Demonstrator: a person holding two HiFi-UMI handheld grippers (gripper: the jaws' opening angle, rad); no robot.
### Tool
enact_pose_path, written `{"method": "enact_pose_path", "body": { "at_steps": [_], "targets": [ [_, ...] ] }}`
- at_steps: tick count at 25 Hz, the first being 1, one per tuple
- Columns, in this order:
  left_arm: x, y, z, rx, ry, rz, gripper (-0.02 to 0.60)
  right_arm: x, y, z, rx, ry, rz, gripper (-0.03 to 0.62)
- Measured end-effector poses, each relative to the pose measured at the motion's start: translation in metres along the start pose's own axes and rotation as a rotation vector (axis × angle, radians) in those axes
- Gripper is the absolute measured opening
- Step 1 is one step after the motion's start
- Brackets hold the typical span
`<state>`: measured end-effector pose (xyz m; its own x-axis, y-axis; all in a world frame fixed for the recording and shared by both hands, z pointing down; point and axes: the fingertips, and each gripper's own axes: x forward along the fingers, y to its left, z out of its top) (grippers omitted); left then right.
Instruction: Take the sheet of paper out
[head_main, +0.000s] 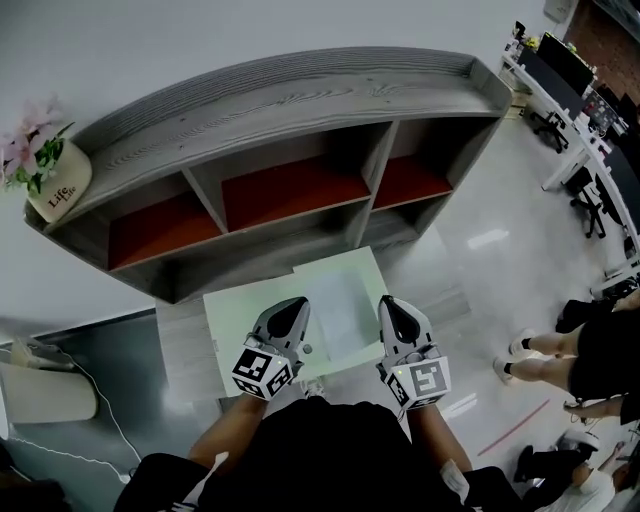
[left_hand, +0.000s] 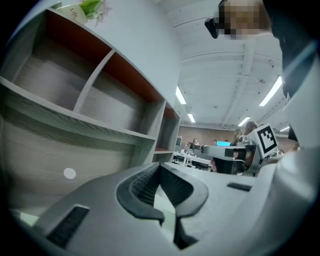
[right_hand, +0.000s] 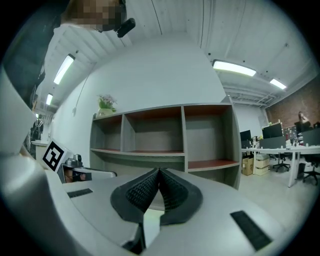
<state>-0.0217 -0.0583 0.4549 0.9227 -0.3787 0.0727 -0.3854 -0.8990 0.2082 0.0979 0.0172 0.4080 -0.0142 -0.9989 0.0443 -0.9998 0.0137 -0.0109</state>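
Seen from overhead: sheet of paper (head_main: 340, 305) lying flat on pale-green table (head_main: 235, 325), at 6 o'clock from grey shelf (head_main: 300, 130). Flanked by left gripper (head_main: 296, 306) at 9 o'clock and right gripper (head_main: 390, 305) at 3 o'clock, jaws of both pressed together on nothing. Risks sliding toward 12 o'clock or creasing if pushed with shut tips rather than pinched at an edge.
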Motion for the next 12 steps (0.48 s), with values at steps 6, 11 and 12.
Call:
{"method": "enact_pose_path", "body": {
  "at_steps": [6, 11, 12],
  "targets": [
    [-0.006, 0.024, -0.009, -0.032, 0.012, 0.053, 0.008, 0.018, 0.006, -0.006, 0.003, 0.024, 0.032, 0.017],
    [-0.010, 0.045, -0.025, -0.057, 0.039, 0.130, 0.008, 0.034, 0.005, -0.018, 0.011, 0.044, 0.076, 0.017],
    [-0.010, 0.049, -0.029, -0.063, 0.046, 0.149, 0.008, 0.037, 0.003, -0.020, 0.013, 0.043, 0.084, 0.017]
  ]
}}
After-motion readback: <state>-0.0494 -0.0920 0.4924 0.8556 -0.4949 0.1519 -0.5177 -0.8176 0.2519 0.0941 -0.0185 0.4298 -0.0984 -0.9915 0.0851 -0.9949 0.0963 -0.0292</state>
